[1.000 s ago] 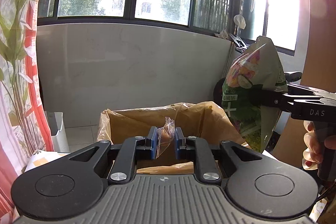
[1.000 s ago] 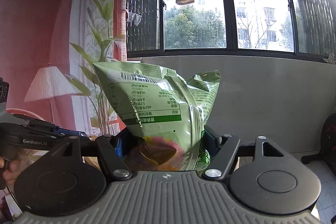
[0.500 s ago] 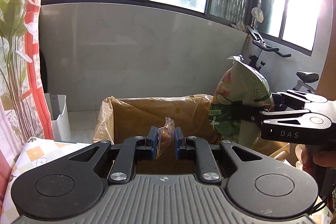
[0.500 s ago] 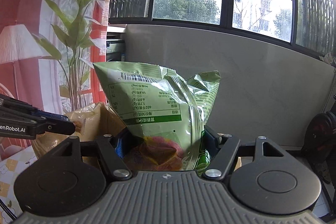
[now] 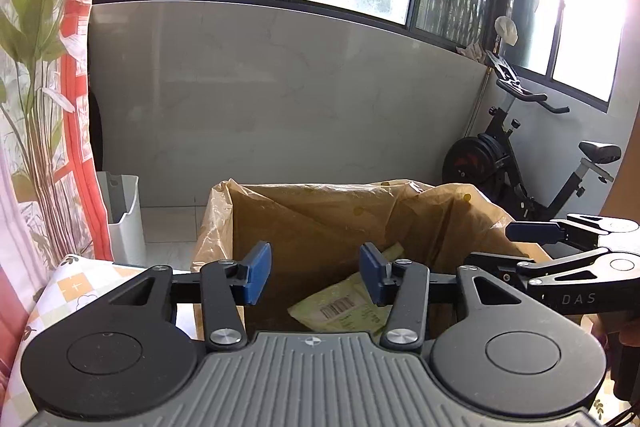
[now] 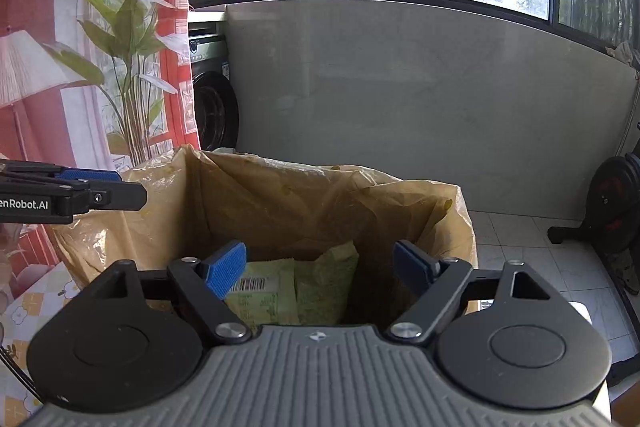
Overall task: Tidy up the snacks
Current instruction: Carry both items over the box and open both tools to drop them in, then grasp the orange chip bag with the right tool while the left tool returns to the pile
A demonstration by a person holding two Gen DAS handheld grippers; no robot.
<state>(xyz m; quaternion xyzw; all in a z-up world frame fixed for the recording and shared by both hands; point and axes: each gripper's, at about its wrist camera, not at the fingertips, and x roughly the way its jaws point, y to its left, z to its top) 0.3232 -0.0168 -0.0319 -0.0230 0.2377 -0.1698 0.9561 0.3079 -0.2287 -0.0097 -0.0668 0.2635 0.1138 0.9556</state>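
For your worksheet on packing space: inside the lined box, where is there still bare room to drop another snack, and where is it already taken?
Inside the lined box, the green snack bag fills the near-left floor. Free room shows in the dark gap between that bag and the right wall, and along the back liner. Both the left gripper and right gripper hang over it, jaws open and empty.

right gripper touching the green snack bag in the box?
Apart. The right wrist view shows the right gripper open above the lined box, with the green snack bag lying loose below, clear of both pads.
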